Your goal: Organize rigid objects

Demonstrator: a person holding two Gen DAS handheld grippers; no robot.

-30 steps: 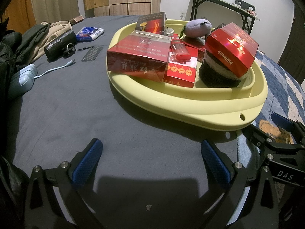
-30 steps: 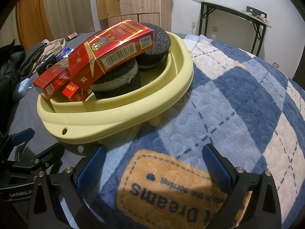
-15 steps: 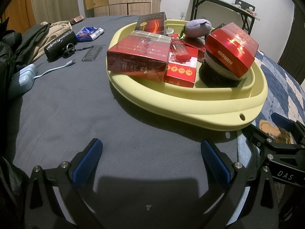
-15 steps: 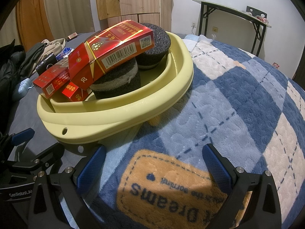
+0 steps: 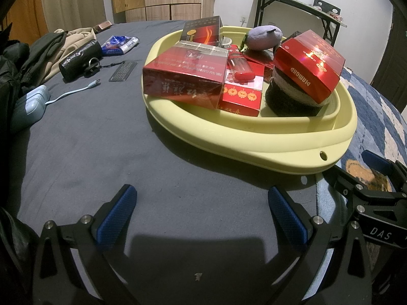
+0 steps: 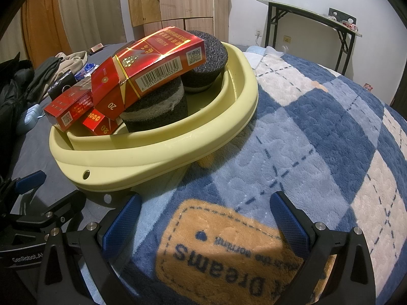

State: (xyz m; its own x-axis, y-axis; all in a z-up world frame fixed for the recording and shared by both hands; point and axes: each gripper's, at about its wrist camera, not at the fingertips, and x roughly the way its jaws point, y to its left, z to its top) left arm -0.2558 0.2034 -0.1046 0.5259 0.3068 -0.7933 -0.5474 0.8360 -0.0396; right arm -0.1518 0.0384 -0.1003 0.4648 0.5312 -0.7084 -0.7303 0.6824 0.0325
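A pale yellow basin (image 5: 254,139) (image 6: 157,157) sits on the bed, holding several red cigarette cartons. One large carton (image 5: 185,78) lies at its left, and a "DIAMOND" carton (image 5: 309,64) (image 6: 150,68) rests on a dark round sponge (image 5: 292,99) (image 6: 155,111). A red lighter (image 5: 239,63) and a purple plush (image 5: 264,36) lie further back. My left gripper (image 5: 202,211) hovers open over the grey sheet in front of the basin. My right gripper (image 6: 204,214) is open over the checked blanket, to the right of the basin. Neither holds anything.
On the grey sheet to the left lie a black pouch with keys (image 5: 78,58), a blue packet (image 5: 119,44), a pale blue charger with cable (image 5: 30,106) and piled clothes (image 5: 38,56). A black-legged desk (image 6: 310,23) stands by the far wall. The checked blanket (image 6: 318,127) covers the right side.
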